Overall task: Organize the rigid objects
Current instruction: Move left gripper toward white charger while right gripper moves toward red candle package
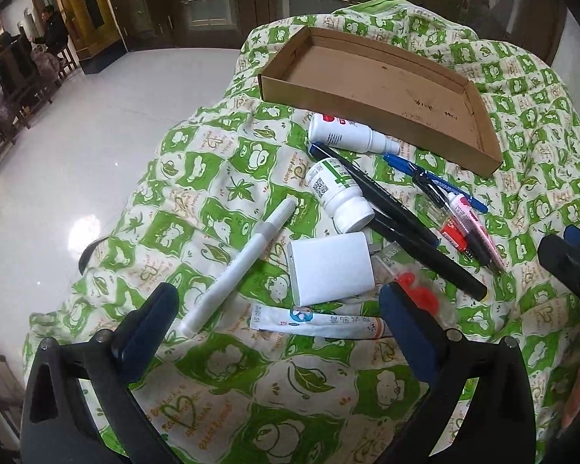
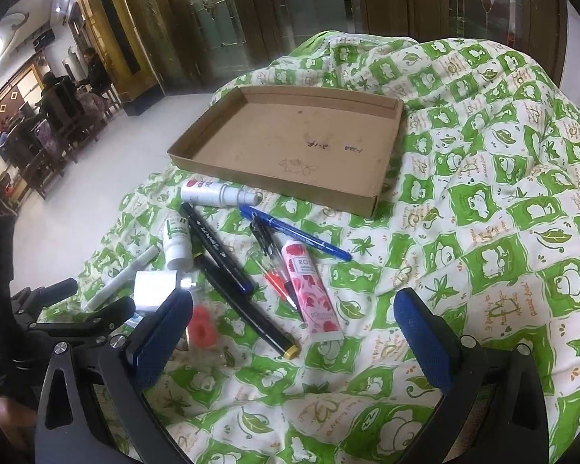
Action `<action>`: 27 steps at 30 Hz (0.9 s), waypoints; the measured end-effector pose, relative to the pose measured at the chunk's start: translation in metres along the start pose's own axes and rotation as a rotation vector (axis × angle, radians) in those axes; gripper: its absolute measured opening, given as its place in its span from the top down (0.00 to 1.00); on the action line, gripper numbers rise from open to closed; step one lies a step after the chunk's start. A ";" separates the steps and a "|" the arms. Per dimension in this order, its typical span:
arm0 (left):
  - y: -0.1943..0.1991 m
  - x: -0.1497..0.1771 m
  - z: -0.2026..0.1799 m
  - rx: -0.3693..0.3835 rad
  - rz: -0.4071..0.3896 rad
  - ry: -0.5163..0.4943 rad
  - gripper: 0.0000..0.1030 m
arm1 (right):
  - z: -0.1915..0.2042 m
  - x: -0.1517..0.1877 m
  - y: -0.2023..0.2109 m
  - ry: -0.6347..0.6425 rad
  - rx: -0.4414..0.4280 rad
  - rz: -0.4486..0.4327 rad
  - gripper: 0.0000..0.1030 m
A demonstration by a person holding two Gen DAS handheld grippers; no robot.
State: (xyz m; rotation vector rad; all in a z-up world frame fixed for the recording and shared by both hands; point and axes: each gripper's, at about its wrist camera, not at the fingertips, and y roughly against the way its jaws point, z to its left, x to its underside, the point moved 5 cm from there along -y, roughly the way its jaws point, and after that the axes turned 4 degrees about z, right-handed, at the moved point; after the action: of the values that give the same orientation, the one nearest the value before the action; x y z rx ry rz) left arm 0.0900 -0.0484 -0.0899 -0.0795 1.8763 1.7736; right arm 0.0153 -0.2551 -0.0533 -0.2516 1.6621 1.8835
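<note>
a dozen or so small things lie scattered on a green and white leaf-print cloth (image 2: 483, 201), just near of a shallow brown cardboard tray (image 2: 274, 178) that has nothing in it but some scribbles on its floor. nearest the tray lies a white spray bottle (image 2: 216, 195) with a red mark on its label, on its side. beside it a white pill bottle (image 1: 338, 197) with a green label and a square code, also tipped over. two long black markers (image 2: 228, 266) cross the pile on a slant, one ending in a gold tip. a blue pen (image 2: 297, 237) lies to the right of them, then a pink tube (image 2: 313, 290) printed with red roses. a white marker (image 1: 236, 266) sits at the left, next to a flat white box (image 1: 330, 266), with a flat white sachet (image 1: 317, 321) just near of that and something red in clear wrapping (image 2: 203, 326) close by.

the left gripper (image 1: 278, 317) hangs over the near end of the pile with its fingers spread wide, holding nothing. the right gripper (image 2: 294, 324) hangs likewise, fingers apart and empty, over the cloth right of the pile.
</note>
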 end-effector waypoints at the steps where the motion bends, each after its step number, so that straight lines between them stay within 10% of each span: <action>1: 0.000 0.000 0.000 0.004 0.002 0.003 0.00 | 0.002 0.000 0.000 0.003 -0.003 0.003 0.01; 27: -0.023 0.004 -0.019 -0.006 0.116 -0.051 0.00 | 0.007 0.006 -0.007 -0.007 -0.042 0.071 0.01</action>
State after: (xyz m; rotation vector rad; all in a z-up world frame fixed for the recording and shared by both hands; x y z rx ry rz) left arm 0.0890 -0.0679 -0.1133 0.0734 1.8734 1.8402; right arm 0.0161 -0.2463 -0.0610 -0.2046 1.6486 1.9709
